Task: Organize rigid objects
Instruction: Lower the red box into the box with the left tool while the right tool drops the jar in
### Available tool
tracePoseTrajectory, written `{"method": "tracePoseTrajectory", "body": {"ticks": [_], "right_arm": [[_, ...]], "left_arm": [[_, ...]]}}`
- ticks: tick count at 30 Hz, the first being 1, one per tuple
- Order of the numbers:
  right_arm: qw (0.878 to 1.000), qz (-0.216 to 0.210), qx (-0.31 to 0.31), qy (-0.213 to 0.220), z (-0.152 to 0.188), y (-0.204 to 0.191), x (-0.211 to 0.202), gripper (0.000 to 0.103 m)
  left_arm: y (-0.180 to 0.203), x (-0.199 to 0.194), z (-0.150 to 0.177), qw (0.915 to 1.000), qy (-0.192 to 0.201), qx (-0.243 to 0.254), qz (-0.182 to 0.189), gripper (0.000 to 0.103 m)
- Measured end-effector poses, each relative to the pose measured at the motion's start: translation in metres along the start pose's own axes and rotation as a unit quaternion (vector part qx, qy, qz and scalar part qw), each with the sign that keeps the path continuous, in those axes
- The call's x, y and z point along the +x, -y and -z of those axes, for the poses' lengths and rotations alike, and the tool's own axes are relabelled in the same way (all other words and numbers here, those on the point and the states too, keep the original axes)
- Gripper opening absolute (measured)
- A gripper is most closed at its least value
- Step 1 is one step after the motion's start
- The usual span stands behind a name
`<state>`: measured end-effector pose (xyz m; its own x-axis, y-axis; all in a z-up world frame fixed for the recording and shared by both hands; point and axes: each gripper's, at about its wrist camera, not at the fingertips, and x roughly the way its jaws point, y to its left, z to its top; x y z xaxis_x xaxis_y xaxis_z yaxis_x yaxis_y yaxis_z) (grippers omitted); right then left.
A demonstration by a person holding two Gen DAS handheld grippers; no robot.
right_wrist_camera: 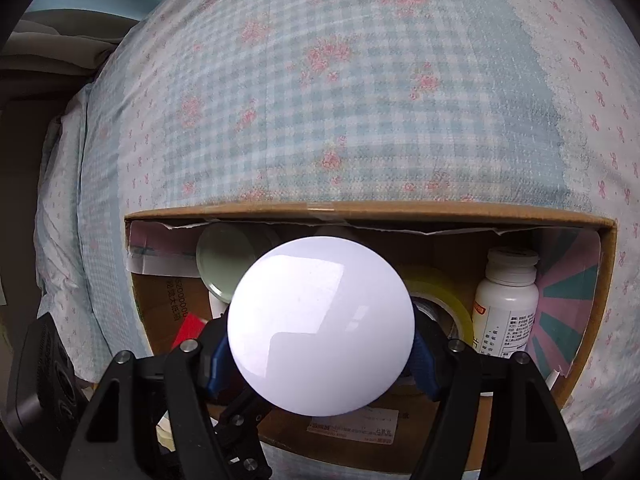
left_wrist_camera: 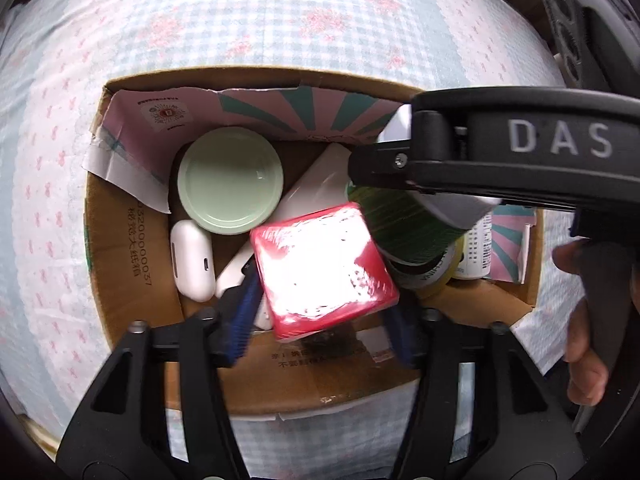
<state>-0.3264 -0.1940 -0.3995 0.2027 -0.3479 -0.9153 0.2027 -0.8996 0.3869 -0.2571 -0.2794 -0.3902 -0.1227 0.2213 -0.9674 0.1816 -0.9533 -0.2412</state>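
Left tool [left_wrist_camera: 320,316]: blue-padded fingers pressed onto a glossy red square box [left_wrist_camera: 324,272], held over the open brown cardboard carton [left_wrist_camera: 116,248] on the bed.

Right tool [right_wrist_camera: 320,364]: fingers clamped around a round glossy white lid-topped container [right_wrist_camera: 320,326], held above the same carton.

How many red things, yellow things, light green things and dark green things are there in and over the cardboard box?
Red: 1, the red box
Yellow: 1, the tape roll
Light green: 1, the round lid
Dark green: 1, the dark green ribbed thing
Total: 4
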Motion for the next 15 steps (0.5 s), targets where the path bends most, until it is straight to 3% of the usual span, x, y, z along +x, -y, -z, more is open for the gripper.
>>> {"method": "tracePoseTrajectory", "body": {"ticks": [1, 2, 3, 7, 15], "right_arm": [[1.000, -0.002, 0.006, 0.000, -0.001, 0.000, 0.000, 0.072], [1.000, -0.004, 0.007, 0.002, 0.000, 0.001, -0.004, 0.090], [1.000, -0.004, 0.008, 0.010, 0.000, 0.000, -0.009, 0.103], [0.998, 0.060, -0.006, 0.024, 0.003, -0.002, -0.026, 0.103], [0.998, 0.054, 0.001, 0.039, 0.026, 0.003, -0.046, 0.103]], "left_arm": [[0.000, -0.005, 0.002, 0.9999, 0.007, -0.005, -0.013, 0.097], [0.000, -0.010, 0.003, 0.9994, 0.012, -0.006, -0.033, 0.100], [-0.002, -0.015, 0.006, 0.9996, 0.016, -0.004, -0.024, 0.103], [-0.018, -0.031, 0.018, 0.9989, 0.023, -0.042, -0.001, 0.103], [-0.028, -0.065, 0.041, 0.9968, 0.049, -0.062, -0.009, 0.103]]}}
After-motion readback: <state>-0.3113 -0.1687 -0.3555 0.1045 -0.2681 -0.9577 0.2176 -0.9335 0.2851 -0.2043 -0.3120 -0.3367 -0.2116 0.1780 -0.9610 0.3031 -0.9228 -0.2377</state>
